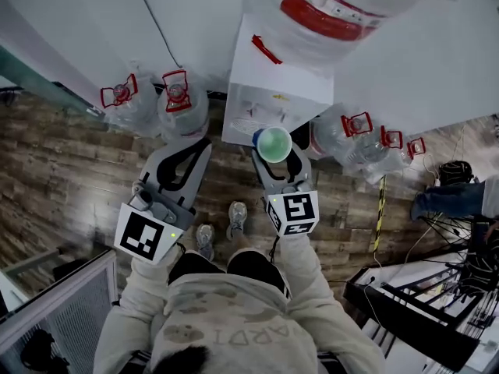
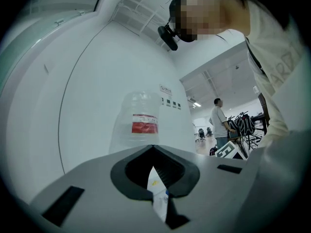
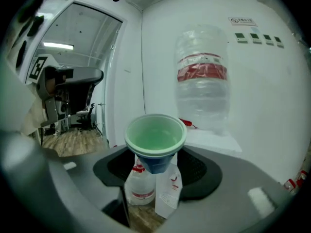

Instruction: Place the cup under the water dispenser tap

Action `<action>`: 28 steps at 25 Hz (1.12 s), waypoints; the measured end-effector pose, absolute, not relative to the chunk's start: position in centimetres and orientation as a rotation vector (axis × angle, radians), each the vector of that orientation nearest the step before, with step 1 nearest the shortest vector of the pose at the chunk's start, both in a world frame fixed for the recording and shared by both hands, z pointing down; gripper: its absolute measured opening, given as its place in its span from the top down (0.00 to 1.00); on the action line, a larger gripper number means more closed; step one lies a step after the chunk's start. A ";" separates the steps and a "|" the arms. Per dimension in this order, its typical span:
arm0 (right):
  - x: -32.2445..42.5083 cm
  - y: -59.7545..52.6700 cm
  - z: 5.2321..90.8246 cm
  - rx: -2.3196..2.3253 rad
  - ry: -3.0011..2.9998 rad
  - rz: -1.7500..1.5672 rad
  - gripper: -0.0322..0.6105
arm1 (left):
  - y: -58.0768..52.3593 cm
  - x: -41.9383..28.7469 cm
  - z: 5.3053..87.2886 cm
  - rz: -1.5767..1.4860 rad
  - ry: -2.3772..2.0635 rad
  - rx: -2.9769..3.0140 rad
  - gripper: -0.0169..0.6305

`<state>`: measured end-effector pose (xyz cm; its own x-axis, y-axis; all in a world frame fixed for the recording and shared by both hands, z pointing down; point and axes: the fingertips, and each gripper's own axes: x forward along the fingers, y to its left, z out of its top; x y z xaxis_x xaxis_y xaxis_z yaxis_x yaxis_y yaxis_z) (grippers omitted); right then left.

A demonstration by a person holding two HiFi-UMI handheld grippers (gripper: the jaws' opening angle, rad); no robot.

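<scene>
Right gripper [image 3: 155, 165] jaws clenched on cup [image 3: 155, 139]; left gripper [image 2: 153, 147] jaws closed, empty. Advise holding cup upright, advancing it ahead of jaws beneath dispenser [image 1: 269, 104] tap.

The only lettering I can read is on the person's pale sweater [image 1: 234, 335], well below the water dispenser [image 1: 273, 92] in the head view: grey capitals that look like "ARDI". The bottle [image 3: 201, 96] on top of the dispenser wears a red band label [image 3: 201, 67], but its white print is too small for me to read. On the wall, just right of that bottle, a white sign [image 3: 241, 21] and 4 green square plates [image 3: 257, 37] carry marks I cannot make out.
</scene>
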<state>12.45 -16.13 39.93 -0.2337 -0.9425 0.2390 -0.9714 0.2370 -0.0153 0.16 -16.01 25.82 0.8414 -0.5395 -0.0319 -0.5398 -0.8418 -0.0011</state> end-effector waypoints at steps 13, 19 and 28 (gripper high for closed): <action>12.6 -20.6 50.2 1.586 -2.375 0.310 0.51 | -18.9 1.4 31.0 -0.087 1.055 -2.991 0.97; 12.4 -21.5 54.8 1.540 -2.380 0.381 0.51 | -19.4 1.2 33.6 -0.137 1.126 -2.998 0.97; 13.1 -22.7 61.4 1.499 -2.342 0.450 0.51 | -19.8 2.0 37.1 -0.174 1.159 -3.003 0.97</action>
